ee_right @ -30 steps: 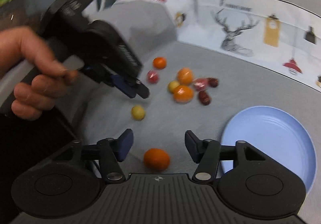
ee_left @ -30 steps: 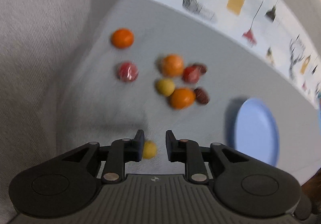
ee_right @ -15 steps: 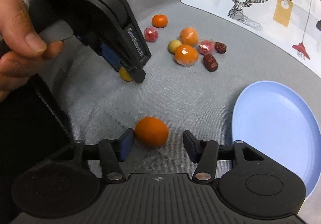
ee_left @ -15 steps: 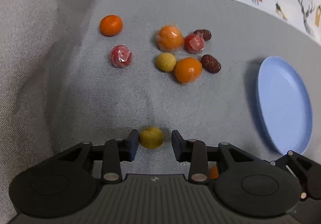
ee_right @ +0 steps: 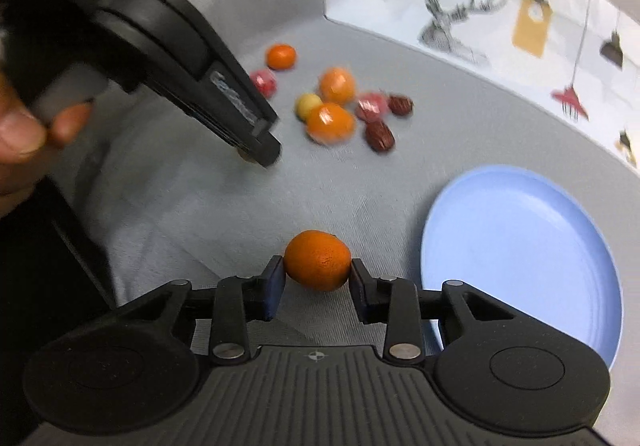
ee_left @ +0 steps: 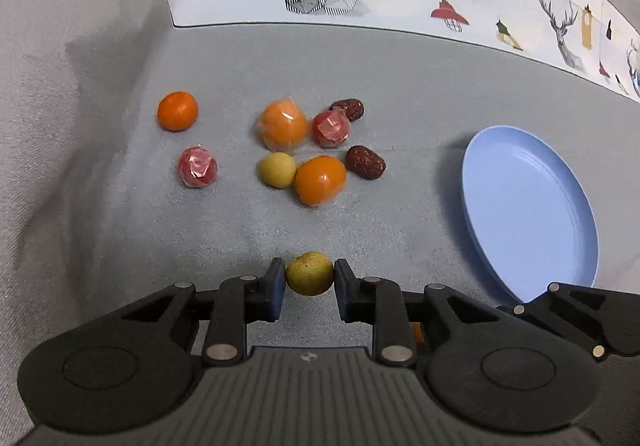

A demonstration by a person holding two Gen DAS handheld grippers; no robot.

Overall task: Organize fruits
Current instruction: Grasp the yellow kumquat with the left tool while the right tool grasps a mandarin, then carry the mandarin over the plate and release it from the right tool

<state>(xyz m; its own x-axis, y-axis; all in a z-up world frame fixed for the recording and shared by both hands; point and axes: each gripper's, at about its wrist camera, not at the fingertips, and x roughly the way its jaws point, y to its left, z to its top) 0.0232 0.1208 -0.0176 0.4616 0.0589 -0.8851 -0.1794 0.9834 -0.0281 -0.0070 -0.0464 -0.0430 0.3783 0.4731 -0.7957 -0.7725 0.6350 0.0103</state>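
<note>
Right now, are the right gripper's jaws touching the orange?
Touching. The right wrist view shows the right gripper with both jaws pressed against the sides of the orange, no gap visible.

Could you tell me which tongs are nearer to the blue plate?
Right. The right tongs, around an orange fruit, sit beside the blue plate; the left tongs are further left.

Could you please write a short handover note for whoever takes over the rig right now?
Left tongs: shut on the yellow-green fruit, low over the grey cloth.
Right tongs: shut on the near orange, just left of the blue plate.
Plate holds nothing yet, so nothing is sorted.
Left on the cloth: a lone orange, two wrapped oranges, two wrapped red fruits, a pale yellow fruit and two dark red dates.
Likely next: set both held fruits on the plate.
</note>
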